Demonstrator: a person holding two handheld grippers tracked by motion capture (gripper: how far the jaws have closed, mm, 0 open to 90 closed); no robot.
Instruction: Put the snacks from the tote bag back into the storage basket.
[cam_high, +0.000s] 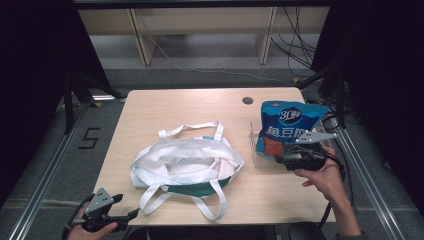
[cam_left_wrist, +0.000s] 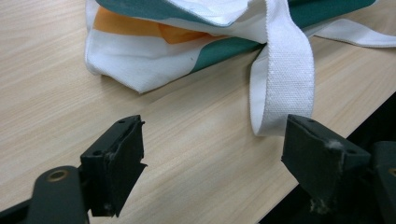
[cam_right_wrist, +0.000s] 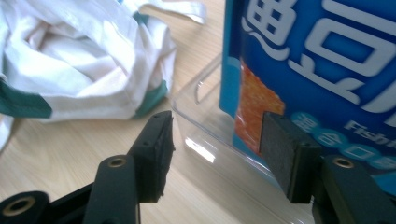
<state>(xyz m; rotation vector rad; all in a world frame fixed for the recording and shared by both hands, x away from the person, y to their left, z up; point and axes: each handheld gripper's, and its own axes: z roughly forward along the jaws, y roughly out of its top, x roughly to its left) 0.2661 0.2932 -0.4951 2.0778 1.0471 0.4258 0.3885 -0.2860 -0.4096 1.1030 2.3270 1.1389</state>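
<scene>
Down at the near edge of the table (cam_high: 150, 102), the left gripper (cam_high: 131, 214) sits low with its jaws spread wide and nothing between them. In the left gripper view, a white strap (cam_left_wrist: 280, 74) of the tote bag (cam_high: 185, 162) loops right down toward the gap, so this hand looks parked where it could catch a handle and steady the bag. It touches nothing for now.

Over on the right, that is where the action is. The right gripper (cam_right_wrist: 215, 151) is up against a clear plastic box (cam_right_wrist: 210, 126) in which a blue snack packet (cam_high: 290, 127) stands upright. Its jaws stand partly apart, one pad out over the table in front of the box wall, the other against the packet's front at the orange patch. Nothing is pinched; this reads as a line-up for a grab, jaws set wide enough to straddle the box wall or the packet's lower edge.

And the bag? It lies slumped in the middle of the table, mouth gaping upward, white lining showing, handles splayed toward the near edge. My guess is that open mouth is waiting for the packet. The packet stands just beside the bag, on its right.
</scene>
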